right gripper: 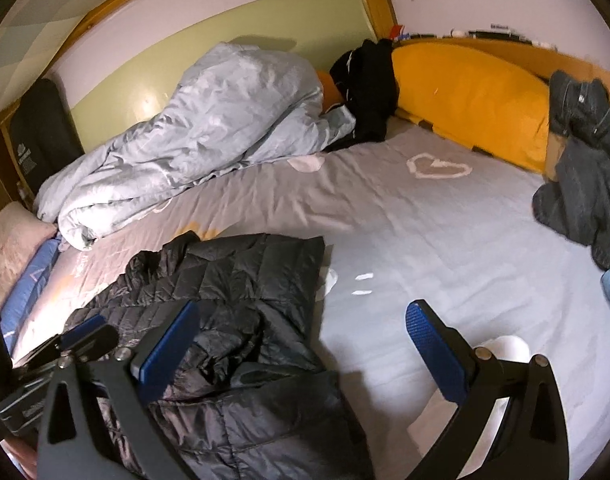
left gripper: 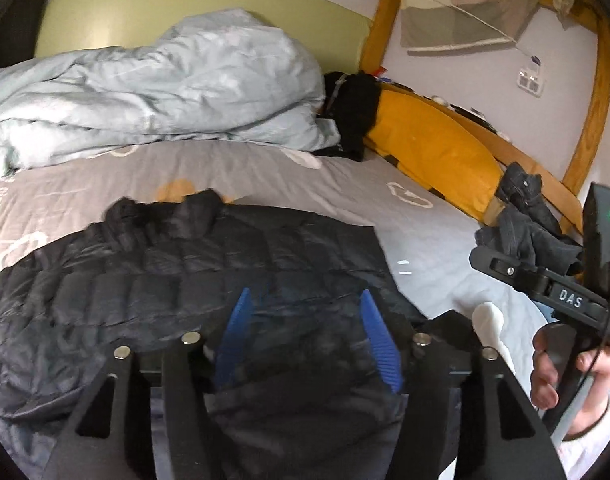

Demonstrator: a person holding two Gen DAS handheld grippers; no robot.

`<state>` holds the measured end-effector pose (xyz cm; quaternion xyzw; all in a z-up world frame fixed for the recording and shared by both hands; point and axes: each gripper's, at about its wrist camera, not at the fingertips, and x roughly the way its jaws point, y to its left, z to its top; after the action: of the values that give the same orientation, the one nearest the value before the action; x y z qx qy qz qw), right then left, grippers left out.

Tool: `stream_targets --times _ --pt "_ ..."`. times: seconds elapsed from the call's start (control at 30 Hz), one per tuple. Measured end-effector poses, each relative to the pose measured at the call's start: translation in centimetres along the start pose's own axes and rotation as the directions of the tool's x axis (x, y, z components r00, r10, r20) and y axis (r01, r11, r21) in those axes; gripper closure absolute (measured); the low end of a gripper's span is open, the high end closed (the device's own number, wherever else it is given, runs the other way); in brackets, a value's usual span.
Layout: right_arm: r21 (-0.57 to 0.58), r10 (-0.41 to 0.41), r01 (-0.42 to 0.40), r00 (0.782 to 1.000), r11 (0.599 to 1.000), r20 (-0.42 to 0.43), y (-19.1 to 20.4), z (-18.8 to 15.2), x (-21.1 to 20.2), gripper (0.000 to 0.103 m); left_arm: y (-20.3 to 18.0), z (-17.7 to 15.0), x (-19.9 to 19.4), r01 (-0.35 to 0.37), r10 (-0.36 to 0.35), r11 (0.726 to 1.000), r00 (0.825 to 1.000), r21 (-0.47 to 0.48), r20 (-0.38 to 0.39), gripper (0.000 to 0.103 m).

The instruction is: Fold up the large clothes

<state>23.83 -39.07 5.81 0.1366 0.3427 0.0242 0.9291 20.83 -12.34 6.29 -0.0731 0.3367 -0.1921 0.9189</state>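
A black quilted puffer jacket (left gripper: 193, 276) lies partly folded on the grey bed sheet (left gripper: 345, 184); it also shows in the right wrist view (right gripper: 241, 276) at lower left. My left gripper (left gripper: 305, 298) hovers over the jacket's near part with blue pads apart and nothing between them. My right gripper (right gripper: 303, 316) is wide open above the jacket's right edge and the sheet (right gripper: 445, 240), empty. Its body shows at the right of the left wrist view (left gripper: 565, 300), held by a hand.
A crumpled pale blue duvet (left gripper: 145, 88) lies along the far side of the bed. A yellow pillow (left gripper: 437, 148) and black garment (left gripper: 353, 108) sit at the head. Dark grey clothes (right gripper: 585, 184) hang over the wooden bed rail at right.
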Motion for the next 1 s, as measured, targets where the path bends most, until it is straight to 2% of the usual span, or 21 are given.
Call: stream_targets --times 0.1,0.17,0.23,0.3,0.37,0.43,0.47,0.5,0.57,0.67,0.73,0.87,0.93,1.0 --pt "-0.002 0.068 -0.068 0.997 0.998 -0.037 0.6 -0.5 0.7 0.000 2.0 -0.6 -2.2 -0.040 0.040 0.999 0.999 -0.005 0.016 0.045" --pt "-0.024 0.141 -0.143 0.987 0.989 -0.073 1.7 -1.1 1.2 0.001 3.6 -1.2 -3.8 -0.081 0.081 0.997 0.996 -0.011 0.022 0.044" --pt "-0.056 0.204 -0.212 0.972 0.976 -0.117 2.9 -1.8 1.9 0.009 5.2 -1.9 -5.1 -0.115 0.116 0.993 0.993 -0.021 0.022 0.043" --pt "-0.100 0.243 -0.262 0.955 0.960 -0.172 4.3 -2.7 2.8 0.022 7.1 -2.7 -6.3 -0.142 0.142 0.989 0.990 -0.037 0.012 0.043" --pt "-0.154 0.240 -0.278 0.945 0.948 -0.223 5.9 -3.9 4.0 0.032 8.7 -3.7 -7.2 -0.168 0.168 0.985 0.986 -0.048 0.004 0.043" --pt "-0.190 0.217 -0.271 0.941 0.944 -0.261 6.9 -4.8 5.2 0.048 10.3 -4.8 -8.1 -0.205 0.205 0.977 0.979 -0.056 -0.006 0.042" --pt "-0.211 0.191 -0.256 0.939 0.943 -0.287 7.3 -5.4 6.0 0.063 11.1 -5.5 -8.5 -0.217 0.217 0.974 0.976 -0.060 -0.013 0.042" --pt "-0.228 0.153 -0.224 0.944 0.947 -0.291 7.5 -5.8 6.5 0.085 11.7 -6.1 -8.8 -0.227 0.227 0.972 0.974 -0.065 -0.017 0.042" --pt "-0.231 0.100 -0.155 0.968 0.960 -0.231 7.4 -5.8 6.6 0.092 12.9 -7.3 -9.5 -0.248 0.247 0.966 0.969 -0.074 -0.025 0.042" --pt "-0.226 0.110 -0.140 0.984 0.964 -0.139 7.5 -4.7 5.8 0.094 14.4 -9.1 -10.4 -0.274 0.272 0.958 0.962 -0.087 -0.036 0.042" --pt "-0.270 0.069 -0.091 0.993 0.959 -0.091 8.2 -3.9 5.7 0.094 15.0 -9.8 -10.7 -0.283 0.280 0.954 0.959 -0.099 -0.044 0.042" --pt "-0.282 -0.016 -0.026 0.989 0.959 -0.147 8.1 -3.5 8.4 0.094 15.7 -10.4 -11.4 -0.287 0.282 0.949 0.958 -0.132 -0.051 0.042" --pt "-0.271 -0.034 -0.015 0.984 0.963 -0.174 7.7 -3.8 9.1 0.093 15.6 -10.4 -12.0 -0.291 0.289 0.948 0.957 -0.129 -0.039 0.042" --pt "-0.277 -0.050 -0.001 0.984 0.961 -0.174 7.5 -4.0 9.2 0.087 15.5 -10.5 -12.5 -0.300 0.299 0.946 0.954 -0.119 -0.025 0.042"
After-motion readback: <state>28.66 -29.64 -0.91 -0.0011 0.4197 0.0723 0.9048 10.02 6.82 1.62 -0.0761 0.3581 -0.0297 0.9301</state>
